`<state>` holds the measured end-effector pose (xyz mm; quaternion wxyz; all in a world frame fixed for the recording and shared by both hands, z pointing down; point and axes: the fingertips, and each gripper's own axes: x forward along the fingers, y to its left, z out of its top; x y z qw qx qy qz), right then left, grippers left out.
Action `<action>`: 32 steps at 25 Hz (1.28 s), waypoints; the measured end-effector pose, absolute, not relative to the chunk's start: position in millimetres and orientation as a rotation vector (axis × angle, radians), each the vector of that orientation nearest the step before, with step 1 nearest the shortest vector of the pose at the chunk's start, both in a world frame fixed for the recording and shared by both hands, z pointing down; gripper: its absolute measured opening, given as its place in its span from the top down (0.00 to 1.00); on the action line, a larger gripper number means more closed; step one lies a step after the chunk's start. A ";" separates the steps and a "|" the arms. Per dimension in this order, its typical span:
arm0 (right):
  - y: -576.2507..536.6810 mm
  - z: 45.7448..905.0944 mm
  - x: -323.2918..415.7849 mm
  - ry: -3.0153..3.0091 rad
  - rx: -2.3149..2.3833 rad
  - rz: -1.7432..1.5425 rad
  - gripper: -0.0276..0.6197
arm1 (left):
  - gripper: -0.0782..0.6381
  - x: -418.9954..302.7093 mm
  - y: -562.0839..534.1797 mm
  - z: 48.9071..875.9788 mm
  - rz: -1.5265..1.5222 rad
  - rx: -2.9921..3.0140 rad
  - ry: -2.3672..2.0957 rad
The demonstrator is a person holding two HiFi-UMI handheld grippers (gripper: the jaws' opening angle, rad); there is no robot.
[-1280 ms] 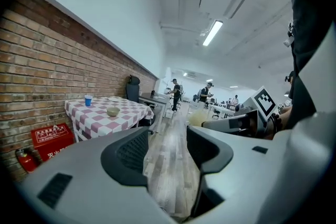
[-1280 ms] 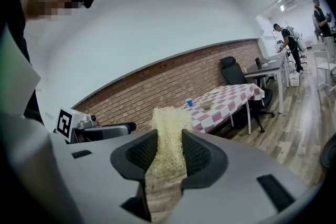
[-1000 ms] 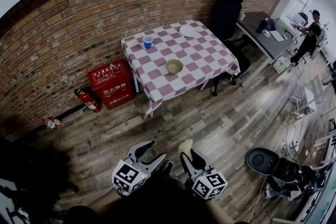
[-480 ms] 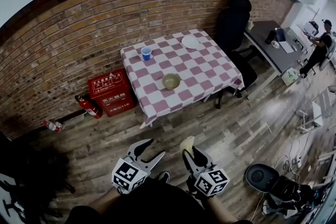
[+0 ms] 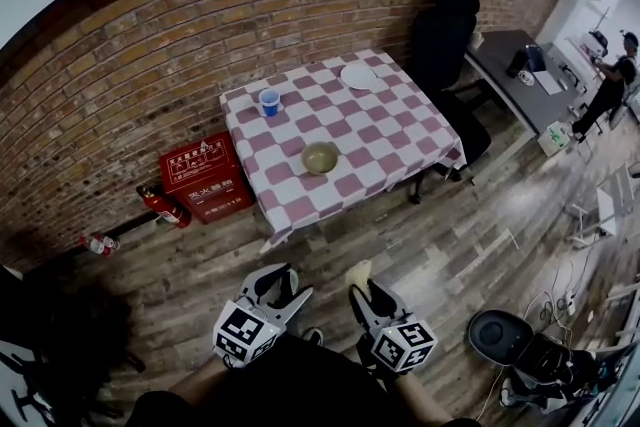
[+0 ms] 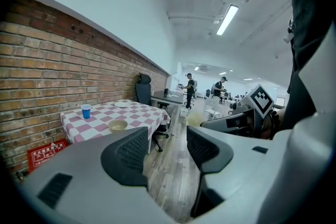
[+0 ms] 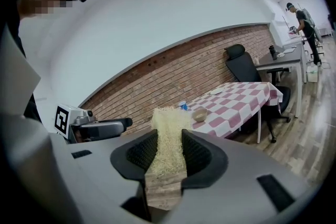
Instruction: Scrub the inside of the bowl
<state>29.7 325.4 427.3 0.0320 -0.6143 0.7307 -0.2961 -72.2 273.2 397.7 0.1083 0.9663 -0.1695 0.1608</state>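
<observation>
You are standing well apart from the checked-cloth table [image 5: 395, 130], holding both tools low in front of you. Your right gripper [image 7: 167, 153] is pinching a pale fibrous scrub pad [image 7: 168, 128] between its jaws, with much of the pad sticking out past the tips. Your left gripper [image 6: 168, 148] is hanging with its jaws spread and nothing between them. The tan bowl [image 5: 320, 157] is sitting upright near the middle of the table, with a blue cup [image 5: 269, 101] and a white plate [image 5: 358, 76] farther back toward the brick wall. Scrubbing is not yet under way.

Here is what I am judging could go wrong. The bowl looks light and nothing is steadying it, so a one-handed push with the pad could slide or tip it toward the table edge. The pad also looks floppy, so it may fold over instead of scrubbing, or work loose from the jaws.
</observation>
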 end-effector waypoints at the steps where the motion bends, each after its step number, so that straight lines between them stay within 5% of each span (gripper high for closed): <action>1: 320.6 428.4 32.9 2.247 -1.902 -0.915 0.72 | 0.56 -68.3 267.7 398.1 0.478 2.853 -0.491; 22: 113.8 434.0 92.6 2.177 -2.105 -0.961 0.72 | 0.56 -6.1 31.8 415.8 0.463 2.854 -0.353; 27: 73.0 434.1 95.6 2.204 -2.135 -0.939 0.72 | 0.83 -16.6 -7.6 434.9 0.489 2.847 -0.360; 32: 44.7 447.4 102.7 2.341 -2.160 -0.976 0.72 | 0.84 -15.5 -26.2 461.1 0.564 2.768 -0.375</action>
